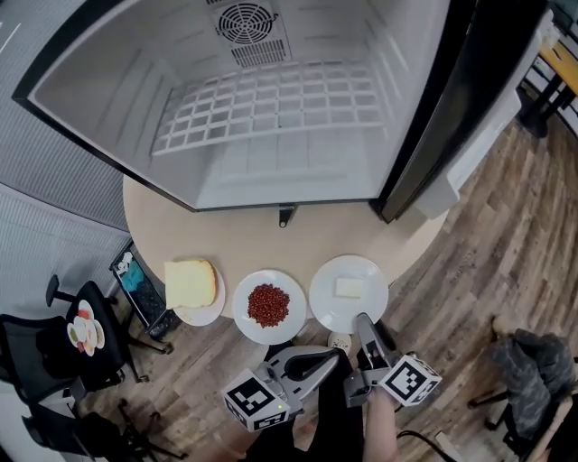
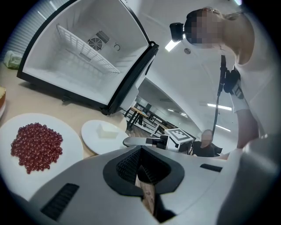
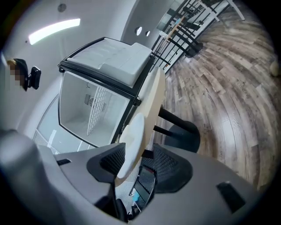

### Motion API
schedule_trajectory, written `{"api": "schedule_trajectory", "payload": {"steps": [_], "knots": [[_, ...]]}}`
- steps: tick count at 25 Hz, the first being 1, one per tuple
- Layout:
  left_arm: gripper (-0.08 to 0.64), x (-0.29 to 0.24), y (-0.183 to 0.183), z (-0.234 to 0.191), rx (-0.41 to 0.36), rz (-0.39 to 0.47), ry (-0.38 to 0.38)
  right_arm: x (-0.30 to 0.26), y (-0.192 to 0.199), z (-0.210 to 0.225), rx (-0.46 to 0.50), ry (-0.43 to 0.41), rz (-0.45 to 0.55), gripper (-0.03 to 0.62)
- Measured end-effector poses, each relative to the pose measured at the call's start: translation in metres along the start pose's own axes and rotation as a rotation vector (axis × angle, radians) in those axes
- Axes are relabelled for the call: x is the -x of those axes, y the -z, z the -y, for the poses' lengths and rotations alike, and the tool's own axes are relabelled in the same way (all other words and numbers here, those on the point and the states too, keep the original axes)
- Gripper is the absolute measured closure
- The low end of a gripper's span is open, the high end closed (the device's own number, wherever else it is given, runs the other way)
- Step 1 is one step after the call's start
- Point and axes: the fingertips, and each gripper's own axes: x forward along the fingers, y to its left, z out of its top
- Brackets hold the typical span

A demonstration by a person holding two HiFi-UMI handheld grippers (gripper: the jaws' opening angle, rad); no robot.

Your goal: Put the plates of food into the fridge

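Nearest me, the left tool (image 1: pixel 334 359) hangs just off the bench's (image 1: pixel 271 244) near edge. Its jaws are pressed together on nothing, and only floor (image 2: pixel 148 197) shows through the hollow between its pads. Just right of it, the right tool (image 3: pixel 139 148) is spread, one jaw on each side of the right plate's (image 1: pixel 372 302) near rim. A gap shows on one side, so it isn't pinching. From the head view I make out only its upper jaw, and a small round thing between the tools is too unclear to name.

Three white plates sit in a row along the bench's near edge. The right plate carries a pale block (image 1: pixel 348 289), and the middle plate (image 1: pixel 244 314) holds a heap of red beans (image 1: pixel 268 304). The left plate (image 1: pixel 213 311) bears a yellow slab (image 1: pixel 190 283) and is cut off in the left gripper view. Beyond them the fridge (image 1: pixel 271 180) stands open on the bench, white inside, with a wire shelf (image 1: pixel 271 113) and a fan (image 1: pixel 246 20). Its door (image 1: pixel 470 90) runs out of frame on the right.
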Motion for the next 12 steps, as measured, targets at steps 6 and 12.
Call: {"api": "schedule_trajectory", "payload": {"steps": [6, 12], "knots": [[0.555, -0.002, -0.002, -0.003, 0.005, 0.008, -0.006, -0.004, -0.007, -0.009, -0.169, -0.063, 0.077, 0.558], [0.555, 0.001, -0.012, -0.004, -0.003, 0.028, -0.014, -0.004, -0.011, -0.017, -0.200, -0.058, 0.090, 0.574]]}}
